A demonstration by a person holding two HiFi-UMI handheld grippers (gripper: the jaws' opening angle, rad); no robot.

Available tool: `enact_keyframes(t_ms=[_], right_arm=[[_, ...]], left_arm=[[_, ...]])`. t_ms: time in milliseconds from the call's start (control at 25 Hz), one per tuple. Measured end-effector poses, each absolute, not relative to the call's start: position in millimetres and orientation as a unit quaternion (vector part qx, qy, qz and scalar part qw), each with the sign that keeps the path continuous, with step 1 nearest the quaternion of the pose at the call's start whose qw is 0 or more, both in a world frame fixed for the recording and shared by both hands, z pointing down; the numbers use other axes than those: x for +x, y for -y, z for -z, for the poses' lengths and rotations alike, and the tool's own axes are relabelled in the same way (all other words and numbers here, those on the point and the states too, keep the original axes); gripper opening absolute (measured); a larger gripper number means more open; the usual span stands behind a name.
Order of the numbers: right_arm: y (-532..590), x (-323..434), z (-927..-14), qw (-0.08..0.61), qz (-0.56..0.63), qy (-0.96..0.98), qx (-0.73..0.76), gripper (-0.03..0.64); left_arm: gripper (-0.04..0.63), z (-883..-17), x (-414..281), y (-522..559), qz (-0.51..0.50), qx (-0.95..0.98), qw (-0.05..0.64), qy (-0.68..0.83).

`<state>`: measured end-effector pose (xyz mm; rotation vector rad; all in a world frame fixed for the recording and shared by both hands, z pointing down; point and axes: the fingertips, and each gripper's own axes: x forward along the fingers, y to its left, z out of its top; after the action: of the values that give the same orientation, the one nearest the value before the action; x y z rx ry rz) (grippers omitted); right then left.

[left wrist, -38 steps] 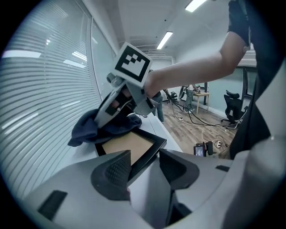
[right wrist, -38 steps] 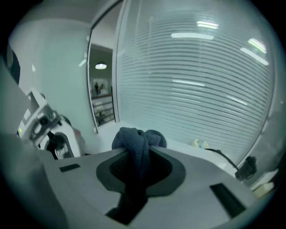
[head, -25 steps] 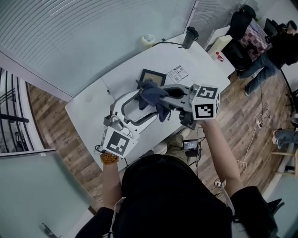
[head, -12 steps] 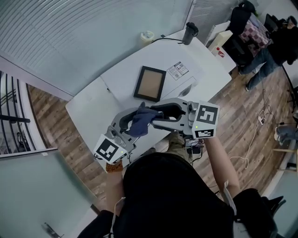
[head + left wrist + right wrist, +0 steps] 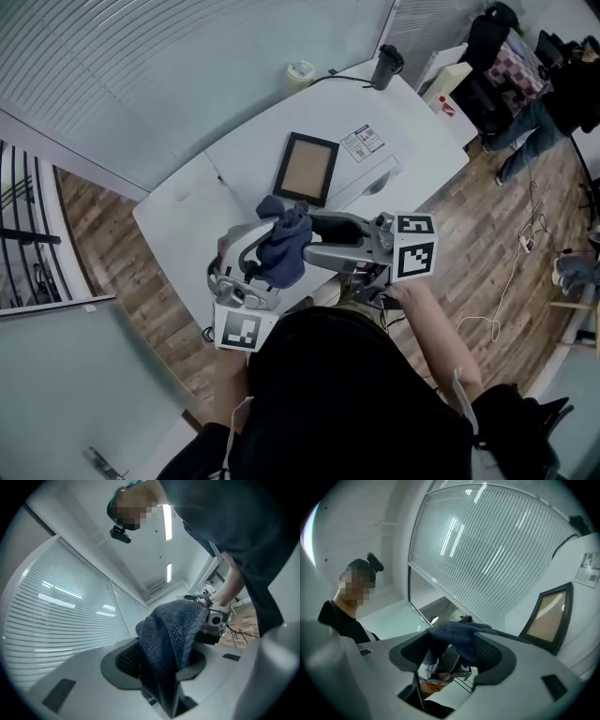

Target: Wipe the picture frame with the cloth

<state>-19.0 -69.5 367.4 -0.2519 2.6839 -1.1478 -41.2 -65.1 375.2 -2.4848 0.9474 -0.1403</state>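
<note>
The picture frame [image 5: 305, 169], dark-rimmed with a brown middle, lies flat on the white table [image 5: 187, 216]; it also shows at the right of the right gripper view [image 5: 548, 616]. Nearer me, above the table's front edge, my two grippers meet at the dark blue cloth [image 5: 284, 246]. My left gripper [image 5: 267, 242] points up at it, and its jaws are closing with the bunched cloth [image 5: 171, 634] pinched between them. My right gripper [image 5: 307, 239] comes in from the right, its jaws opening wide. The cloth [image 5: 459, 632] only lies over its tips.
A tape roll [image 5: 300, 72], a dark cup [image 5: 385, 66] with a cable, a printed sheet [image 5: 364, 143] and a white box [image 5: 448, 89] sit at the table's far end. People [image 5: 525, 84] are at the top right. Window blinds run along the table's far side.
Both grippers drew back from the frame towards me with the cloth. The right jaws, shut on the cloth before, have opened; the left jaws have closed on it.
</note>
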Motion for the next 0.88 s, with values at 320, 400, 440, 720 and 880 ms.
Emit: enact_keyframes(t_ms=[320, 400, 440, 720, 880], right_arm=[[54, -42, -366, 0.095, 0.421, -0.902, -0.008, 0.29], [53, -43, -365, 0.104, 0.425, -0.899, -0.006, 0.279], [53, -43, -366, 0.103, 0.418, -0.903, -0.013, 0.259], [82, -18, -381, 0.043, 0.346, -0.931, -0.105, 0.14], [154, 37, -399, -0.094, 0.199, -0.944, -0.244, 0.138]], left_arm=[[0.138, -356, -14, 35, 0.029, -0.931, 0.275, -0.24], [0.138, -358, -14, 33, 0.026, -0.939, 0.262, -0.221], [0.142, -359, -15, 33, 0.027, -0.942, 0.258, -0.215], [0.252, -384, -27, 61, 0.073, -0.933, 0.216, -0.278], [0.255, -420, -36, 100, 0.159, -0.92, 0.184, -0.308]])
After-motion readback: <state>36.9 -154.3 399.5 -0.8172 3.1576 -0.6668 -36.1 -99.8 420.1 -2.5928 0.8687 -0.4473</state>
